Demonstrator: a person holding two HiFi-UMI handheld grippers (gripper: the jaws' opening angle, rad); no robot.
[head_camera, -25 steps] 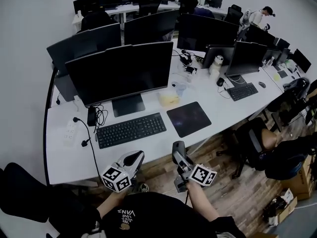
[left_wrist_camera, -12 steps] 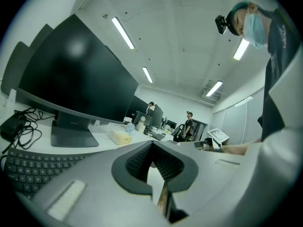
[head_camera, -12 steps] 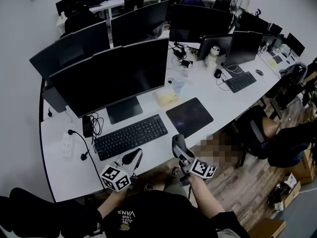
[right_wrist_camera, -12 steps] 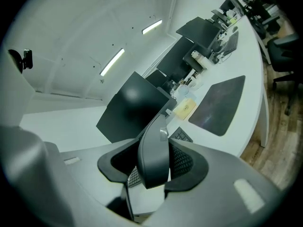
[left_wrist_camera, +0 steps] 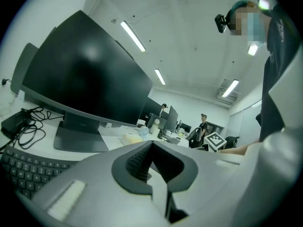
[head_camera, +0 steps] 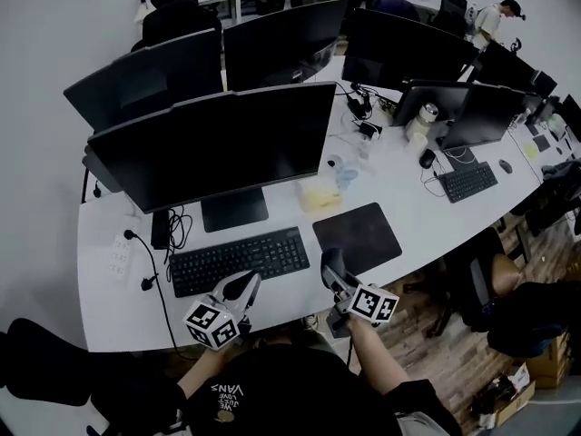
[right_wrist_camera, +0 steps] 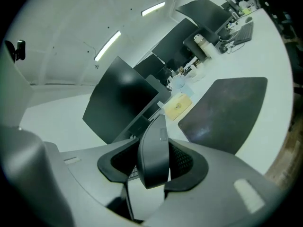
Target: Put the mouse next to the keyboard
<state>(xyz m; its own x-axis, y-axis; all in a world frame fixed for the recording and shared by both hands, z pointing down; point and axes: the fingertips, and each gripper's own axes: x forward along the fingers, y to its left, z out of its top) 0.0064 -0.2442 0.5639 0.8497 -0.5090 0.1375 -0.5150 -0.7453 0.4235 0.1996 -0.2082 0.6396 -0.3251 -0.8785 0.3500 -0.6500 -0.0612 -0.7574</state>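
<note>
Mouse (right_wrist_camera: pixel 152 148) stands lengthwise, clamped in our right gripper (right_wrist_camera: pixel 153 167) over the near edge of the bench (head_camera: pixel 427 209), keyboard (head_camera: pixel 238 260) just to its far left, while our left gripper (left_wrist_camera: pixel 150 149) is closed on nothing.

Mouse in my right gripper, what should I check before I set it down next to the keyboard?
1. Mouse clamped in right gripper: ok.
2. Mouse pad right of keyboard bare: ok.
3. Left gripper empty and clear of that spot: ok.
4. Mouse height above the desk: cannot tell.
5. Mouse cord free of snags: cannot tell.
</note>
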